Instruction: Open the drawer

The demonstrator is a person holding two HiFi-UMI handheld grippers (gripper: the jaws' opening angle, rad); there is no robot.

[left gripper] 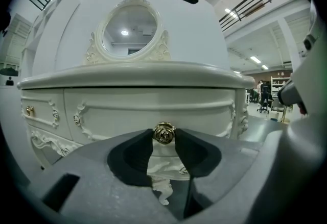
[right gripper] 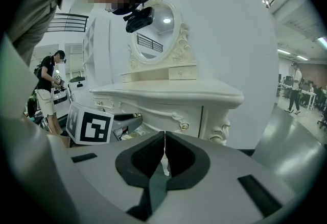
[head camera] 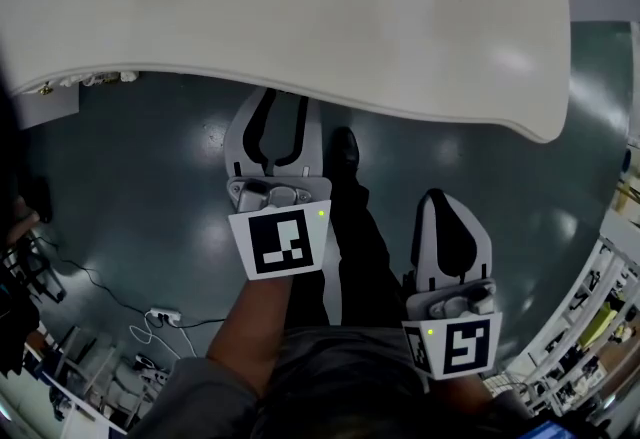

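Left claw (left gripper: 164,135) near level, pinching the gold rose knob (left gripper: 164,133) of the white centre drawer (left gripper: 153,108), right claw (right gripper: 163,140) pressed together, empty, tilted slightly downward

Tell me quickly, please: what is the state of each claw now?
Left claw: closed on the gold drawer knob.
Right claw: closed, holding nothing.
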